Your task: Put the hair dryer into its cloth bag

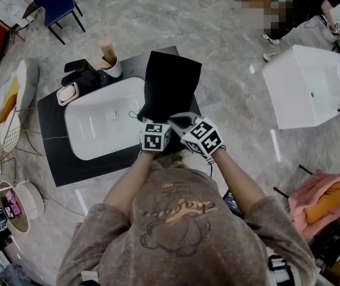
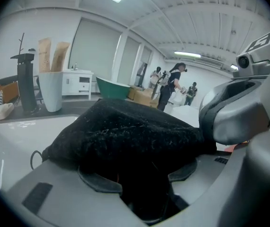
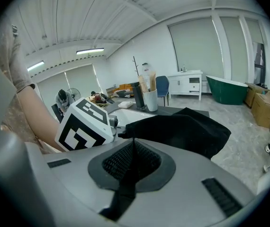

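A black cloth bag (image 1: pixel 170 82) lies on the dark counter (image 1: pixel 56 154), right of the basin, with its near end at both grippers. My left gripper (image 1: pixel 156 125) holds its jaws wide apart. The bag's fuzzy bulk (image 2: pixel 125 131) fills the gap, lies over both pads, and my left gripper (image 2: pixel 139 174) grips it. My right gripper (image 1: pixel 189 124) is just to the right, shut on a thin edge of the bag (image 3: pixel 187 126), and in its own view a black strip runs through my right gripper (image 3: pixel 132 162). No hair dryer shows in any view.
A white basin (image 1: pixel 104 124) is sunk in the counter on the left, with a black tap (image 1: pixel 80 73), a soap dish (image 1: pixel 67 93) and a white cup (image 1: pixel 111 64) behind it. A white tub (image 1: pixel 307 85) stands on the floor at the right. People stand far off.
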Demonstrator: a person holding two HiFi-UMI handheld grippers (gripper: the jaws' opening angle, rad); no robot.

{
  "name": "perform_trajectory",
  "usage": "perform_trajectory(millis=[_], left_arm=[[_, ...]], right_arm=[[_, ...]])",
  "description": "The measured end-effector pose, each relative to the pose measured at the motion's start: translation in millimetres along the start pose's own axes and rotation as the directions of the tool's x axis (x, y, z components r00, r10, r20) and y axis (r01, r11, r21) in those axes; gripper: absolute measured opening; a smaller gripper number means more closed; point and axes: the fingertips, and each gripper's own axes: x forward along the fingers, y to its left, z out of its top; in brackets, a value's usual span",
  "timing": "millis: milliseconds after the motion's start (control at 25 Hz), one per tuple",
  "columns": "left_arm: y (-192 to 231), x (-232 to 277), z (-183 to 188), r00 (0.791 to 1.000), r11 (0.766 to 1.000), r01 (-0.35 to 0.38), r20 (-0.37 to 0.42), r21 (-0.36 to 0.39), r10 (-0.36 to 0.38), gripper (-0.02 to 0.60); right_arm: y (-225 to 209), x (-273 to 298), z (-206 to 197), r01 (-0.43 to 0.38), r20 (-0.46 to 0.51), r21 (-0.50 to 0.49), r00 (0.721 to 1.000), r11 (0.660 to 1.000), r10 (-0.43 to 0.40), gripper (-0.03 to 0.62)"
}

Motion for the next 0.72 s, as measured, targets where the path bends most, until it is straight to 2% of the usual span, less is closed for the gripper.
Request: perform_trajectory(millis=[320, 520, 720], left_arm=[[-0.8, 2.9, 0.7, 1.000, 1.000, 0.021, 0.000, -0.011, -0.021, 0.244], [0.7, 3.4, -4.2, 1.000, 1.000, 0.008, -0.009, 0.004, -0.008, 0.244], [-0.4, -1.2, -5.9, 0.999, 1.000, 0.028, -0.017, 0.012, -0.028, 0.245]], right_arm=[[-2.9, -0.8, -1.7, 0.011, 0.000, 0.010, 1.000, 1.000, -0.011, 0.003], [-1.0, -0.2, -3.5, 0.010, -0.003, 0.011, 1.000, 1.000, -0.010, 0.003], [-1.4, 0.8, -4.0, 0.014, 0.001, 0.010, 1.000, 1.000, -0.014, 0.003]])
